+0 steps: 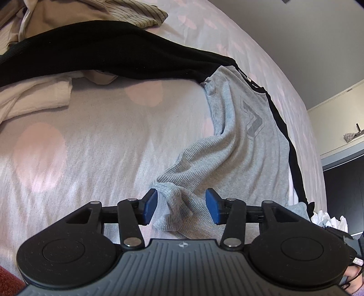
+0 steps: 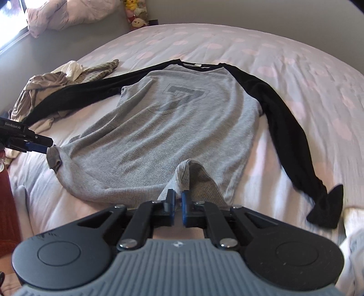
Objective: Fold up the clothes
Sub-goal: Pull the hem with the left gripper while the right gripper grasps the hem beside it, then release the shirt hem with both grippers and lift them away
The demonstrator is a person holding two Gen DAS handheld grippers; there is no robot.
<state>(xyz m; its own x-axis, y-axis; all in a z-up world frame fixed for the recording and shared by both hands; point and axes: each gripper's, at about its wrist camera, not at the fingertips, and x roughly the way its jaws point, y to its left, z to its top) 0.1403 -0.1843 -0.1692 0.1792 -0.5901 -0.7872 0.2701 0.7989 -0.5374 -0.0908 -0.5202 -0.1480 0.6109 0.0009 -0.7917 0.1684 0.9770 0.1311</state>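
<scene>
A grey raglan shirt (image 2: 173, 127) with black sleeves (image 2: 289, 127) and a dark chest print lies face up on the bed, hem toward me. My right gripper (image 2: 178, 197) is shut on a pinched-up fold of the hem near its right corner. My left gripper (image 1: 182, 205) stands open. The hem's bunched left corner (image 1: 179, 202) lies between its blue pads (image 1: 151, 206), which do not press on it. In the right wrist view the left gripper (image 2: 43, 148) reaches that same corner from the left edge. The shirt's left sleeve (image 1: 95, 54) stretches across the bed.
The bed has a pale sheet (image 2: 295, 57) with pink spots. A heap of beige and striped clothes (image 2: 56, 77) lies by the left sleeve, and a cream cloth (image 1: 34, 98) lies nearer. A pillow (image 2: 52, 16) and plush toys (image 2: 136, 13) sit at the wall behind.
</scene>
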